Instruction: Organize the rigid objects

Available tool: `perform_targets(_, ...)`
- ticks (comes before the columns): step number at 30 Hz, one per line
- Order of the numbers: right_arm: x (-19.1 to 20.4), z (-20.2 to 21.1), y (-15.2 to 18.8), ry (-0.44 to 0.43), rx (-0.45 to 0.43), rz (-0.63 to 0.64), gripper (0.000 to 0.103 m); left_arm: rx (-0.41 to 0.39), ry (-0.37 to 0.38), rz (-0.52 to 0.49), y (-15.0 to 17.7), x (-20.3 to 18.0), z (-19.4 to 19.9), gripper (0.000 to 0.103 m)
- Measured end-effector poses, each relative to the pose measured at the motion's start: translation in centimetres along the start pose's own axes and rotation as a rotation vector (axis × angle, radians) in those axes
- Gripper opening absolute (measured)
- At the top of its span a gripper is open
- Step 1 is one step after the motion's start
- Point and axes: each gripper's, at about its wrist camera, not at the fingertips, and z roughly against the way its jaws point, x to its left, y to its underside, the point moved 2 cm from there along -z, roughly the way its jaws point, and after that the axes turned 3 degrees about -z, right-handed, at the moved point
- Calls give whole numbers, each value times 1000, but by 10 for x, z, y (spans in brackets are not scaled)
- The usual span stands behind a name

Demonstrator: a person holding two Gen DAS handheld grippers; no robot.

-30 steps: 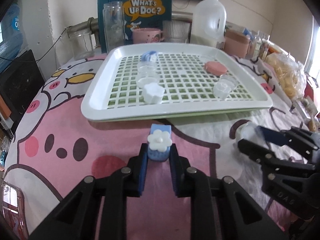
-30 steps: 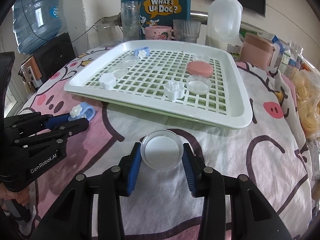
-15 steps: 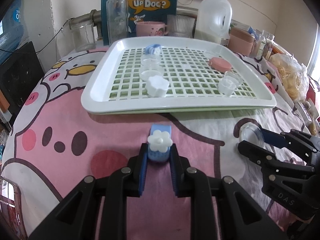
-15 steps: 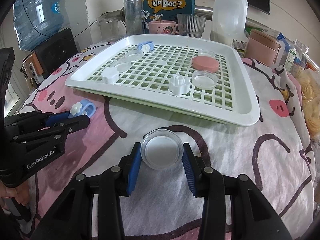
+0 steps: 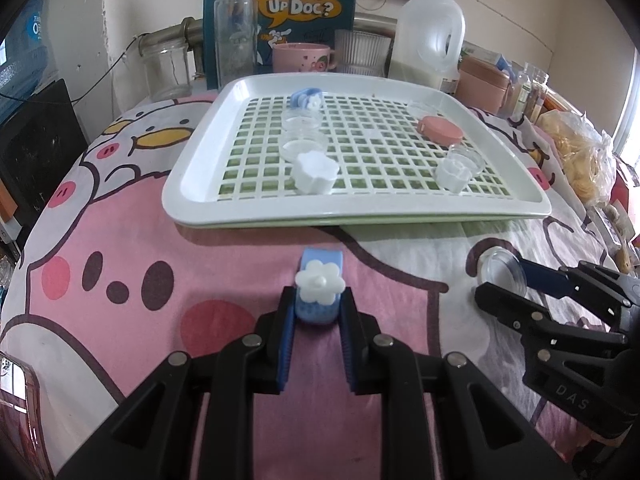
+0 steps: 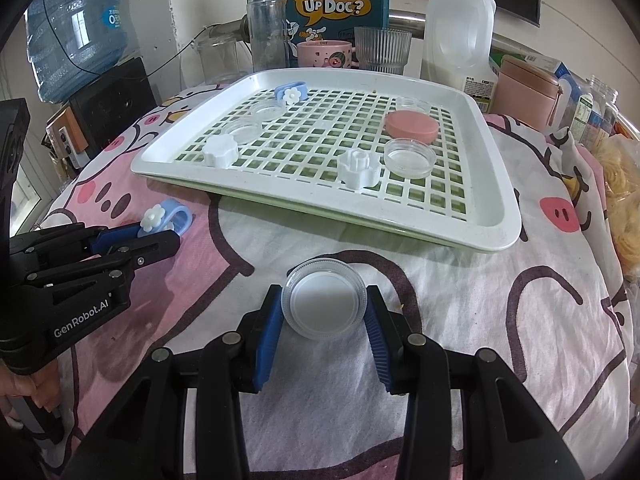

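Observation:
My left gripper [image 5: 318, 300] is shut on a blue clip with a white flower [image 5: 319, 290], just in front of the white slotted tray [image 5: 200, 200]. The same blue clip [image 6: 166, 220] shows at the left of the right wrist view, in the left gripper [image 6: 160, 236]. My right gripper [image 6: 324, 308] is shut on a clear round lid [image 6: 323, 306], held over the cloth near the tray's front edge. That lid [image 5: 502, 274] and right gripper [image 5: 500, 280] appear at the right of the left wrist view.
On the tray lie another blue flower clip [image 6: 290, 93], white flower caps [image 6: 220, 151], clear round lids [image 6: 410, 157] and a pink lid [image 6: 412, 123]. Behind it stand a glass jar [image 6: 267, 30], a pink mug [image 6: 326, 54], a ribbed glass [image 6: 382, 50] and a milk jug [image 6: 458, 24].
Both views have tilted slightly, so the tray and table sit a little lower in the picture. Both grips are unchanged.

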Motion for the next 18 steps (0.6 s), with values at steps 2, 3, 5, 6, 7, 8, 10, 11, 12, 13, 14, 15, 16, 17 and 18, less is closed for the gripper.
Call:
perform_targets(2, 0, 0, 0, -1, 0, -1, 40, 0, 0, 0, 0, 1, 0, 21)
perform_targets(3, 0, 0, 0, -1, 0, -1, 40, 0, 0, 0, 0, 1, 0, 20)
perform_targets(5, 0, 0, 0, -1, 0, -1, 40, 0, 0, 0, 0, 1, 0, 20)
perform_targets(6, 0, 0, 0, -1, 0, -1, 40, 0, 1, 0, 0, 1, 0, 20)
perform_targets(7, 0, 0, 0, -1, 0, -2, 40, 0, 0, 0, 0, 1, 0, 21)
perform_targets(8, 0, 0, 0, -1, 0, -2, 40, 0, 1, 0, 0, 1, 0, 20)
perform_targets(10, 0, 0, 0, -1, 0, -2, 40, 0, 0, 0, 0, 1, 0, 20)
perform_targets(11, 0, 0, 0, -1, 0, -2, 40, 1, 1, 0, 0, 1, 0, 20)
perform_targets(12, 0, 0, 0, -1, 0, -2, 40, 0, 1, 0, 0, 1, 0, 20)
perform_targets(13, 0, 0, 0, -2, 0, -2, 40, 1, 1, 0, 0, 1, 0, 20)
perform_targets(14, 0, 0, 0, -2, 0, -2, 40, 1, 1, 0, 0, 1, 0, 20)
perform_targets(15, 0, 0, 0, -2, 0, -2, 40, 1, 1, 0, 0, 1, 0, 20)
perform_targets(16, 0, 0, 0, -2, 0, -3, 40, 1, 1, 1, 0, 1, 0, 20)
perform_targets(17, 0, 0, 0, -1, 0, -3, 40, 1, 2, 1, 0, 1, 0, 21)
perform_targets(18, 0, 0, 0, -1, 0, -3, 40, 1, 2, 1, 0, 1, 0, 20)
